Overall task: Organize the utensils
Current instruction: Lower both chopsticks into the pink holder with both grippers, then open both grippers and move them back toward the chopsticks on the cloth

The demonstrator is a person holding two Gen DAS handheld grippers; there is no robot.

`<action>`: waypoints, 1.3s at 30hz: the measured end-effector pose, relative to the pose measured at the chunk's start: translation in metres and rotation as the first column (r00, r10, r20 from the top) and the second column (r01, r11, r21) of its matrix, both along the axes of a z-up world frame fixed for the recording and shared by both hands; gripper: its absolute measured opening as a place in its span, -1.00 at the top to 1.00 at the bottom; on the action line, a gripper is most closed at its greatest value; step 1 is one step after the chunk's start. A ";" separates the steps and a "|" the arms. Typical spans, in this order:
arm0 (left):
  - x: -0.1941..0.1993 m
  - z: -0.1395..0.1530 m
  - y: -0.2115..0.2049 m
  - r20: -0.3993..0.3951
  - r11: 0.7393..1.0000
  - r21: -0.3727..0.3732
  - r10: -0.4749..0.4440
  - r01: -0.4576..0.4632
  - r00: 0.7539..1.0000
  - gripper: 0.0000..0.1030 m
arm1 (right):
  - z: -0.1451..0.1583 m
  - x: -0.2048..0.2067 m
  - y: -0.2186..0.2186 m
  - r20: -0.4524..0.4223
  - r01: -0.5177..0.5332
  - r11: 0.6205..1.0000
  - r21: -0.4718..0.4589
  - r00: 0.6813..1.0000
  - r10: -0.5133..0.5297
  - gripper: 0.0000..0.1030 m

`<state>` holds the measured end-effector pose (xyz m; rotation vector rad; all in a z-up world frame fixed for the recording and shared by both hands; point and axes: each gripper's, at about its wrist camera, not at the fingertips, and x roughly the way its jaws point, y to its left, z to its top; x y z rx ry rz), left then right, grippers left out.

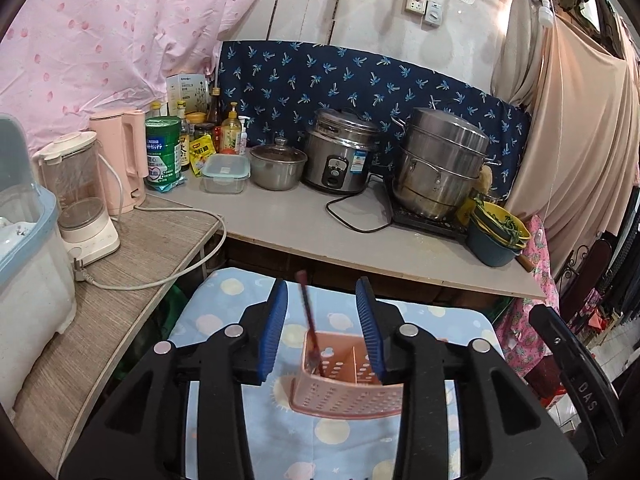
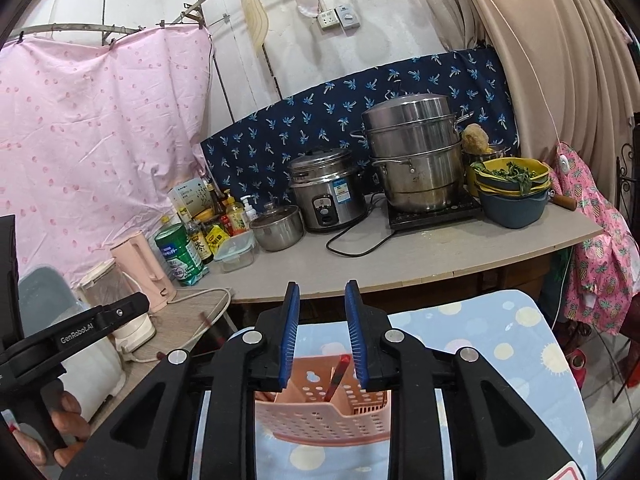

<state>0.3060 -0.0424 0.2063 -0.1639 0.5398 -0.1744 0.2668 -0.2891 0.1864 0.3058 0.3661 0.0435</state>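
Utensil basket (image 1: 344, 384) on blue patterned cloth (image 1: 224, 320).

Left tongs (image 1: 322, 320) parted above pink caddy (image 1: 347, 380) holding chopstick (image 1: 310, 320).

"GenRobot.AI" on left gripper (image 2: 76, 336) body; "DAS", perhaps partial, on right gripper (image 1: 588, 400) body.

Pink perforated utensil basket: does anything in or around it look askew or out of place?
Slightly. The pink perforated plastic utensil basket sits on the blue patterned cloth, and a thin dark red chopstick leans tilted in its left compartment. Nothing looks spilled or damaged.
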 end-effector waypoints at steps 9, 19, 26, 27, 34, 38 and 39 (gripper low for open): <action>-0.046 -0.011 0.003 -0.018 0.999 0.045 -0.004 0.005 1.000 0.05 | -0.009 -0.060 0.008 -0.008 -0.023 1.000 -0.009 1.000 0.023 0.42; -0.103 -0.053 0.005 -0.089 0.992 0.127 -0.011 0.022 0.996 0.05 | -0.049 -0.131 0.032 -0.083 -0.029 0.995 -0.101 0.996 0.021 0.41; -0.140 -0.091 0.016 -0.150 0.990 0.141 -0.005 0.026 0.989 0.05 | -0.085 -0.175 0.044 -0.156 -0.050 0.993 -0.110 0.987 0.033 0.41; -0.145 -0.096 0.017 -0.157 0.989 0.143 -0.004 0.027 0.988 0.05 | -0.091 -0.180 0.045 -0.168 -0.053 0.993 -0.104 0.985 0.035 0.41; -0.177 -0.131 0.024 -0.190 0.984 0.176 0.008 0.026 0.982 0.05 | -0.131 -0.213 0.053 -0.250 -0.059 0.992 -0.114 0.968 0.029 0.41; -0.191 -0.150 0.024 -0.213 0.981 0.191 0.006 0.035 0.977 0.05 | -0.153 -0.227 0.057 -0.295 -0.073 0.991 -0.108 0.955 0.038 0.41; -0.193 -0.154 0.023 -0.219 0.980 0.194 0.005 0.039 0.976 0.05 | -0.157 -0.229 0.058 -0.304 -0.075 0.991 -0.111 0.952 0.038 0.41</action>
